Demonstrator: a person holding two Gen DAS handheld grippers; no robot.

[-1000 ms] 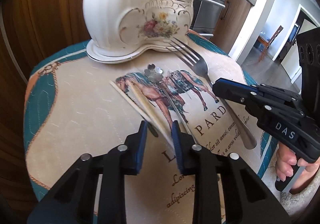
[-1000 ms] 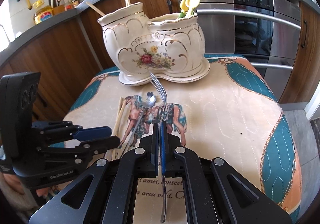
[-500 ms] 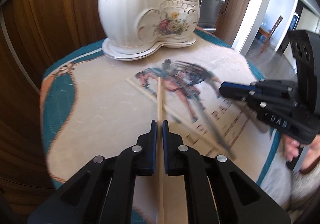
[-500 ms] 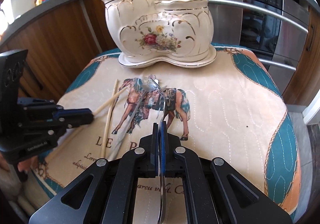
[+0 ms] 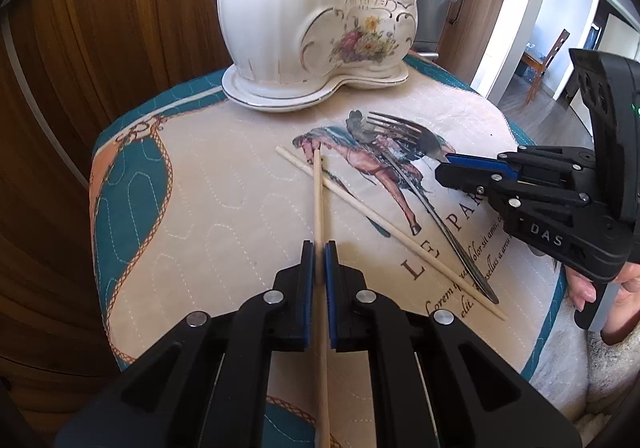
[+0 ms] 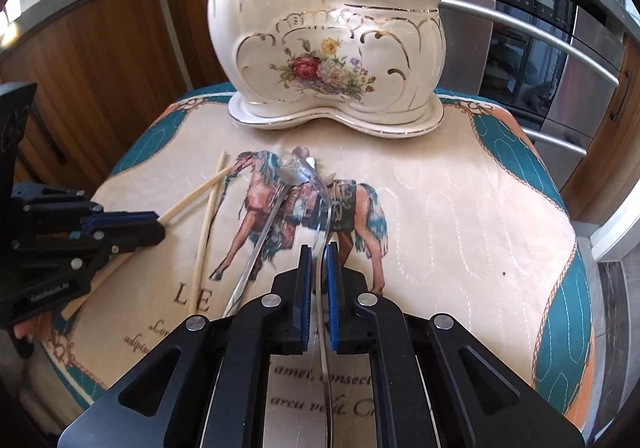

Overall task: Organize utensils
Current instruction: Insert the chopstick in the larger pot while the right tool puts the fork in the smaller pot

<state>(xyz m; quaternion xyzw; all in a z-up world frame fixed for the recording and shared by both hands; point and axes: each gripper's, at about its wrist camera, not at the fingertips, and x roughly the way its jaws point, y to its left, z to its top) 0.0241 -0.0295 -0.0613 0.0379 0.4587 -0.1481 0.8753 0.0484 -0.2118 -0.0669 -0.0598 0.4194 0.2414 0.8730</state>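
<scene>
My left gripper point(image 5: 319, 248) is shut on a wooden chopstick point(image 5: 318, 199), whose far tip crosses a second chopstick point(image 5: 384, 228) lying on the placemat. My right gripper point(image 6: 319, 250) holds a steel fork point(image 6: 320, 187) by its handle. Its jaws are opening slightly, with the handle still between the pads and the tines raised over the horse print. A slim steel spoon point(image 6: 260, 244) lies left of the fork. The white floral ceramic holder point(image 6: 328, 47) stands at the back of the mat. Chopsticks stick out of its left cup, a gold fork and yellow utensils out of its right.
The quilted placemat point(image 6: 460, 207) covers a small round table, edged in teal. Wooden cabinets point(image 5: 100, 47) stand behind on the left, a steel oven point(image 6: 540, 59) on the right. A hand point(image 5: 584, 288) grips the right tool near the table's edge.
My left gripper closed on one chopstick and swung it across the other. The right gripper carried the fork forward and lower, toward the holder.
</scene>
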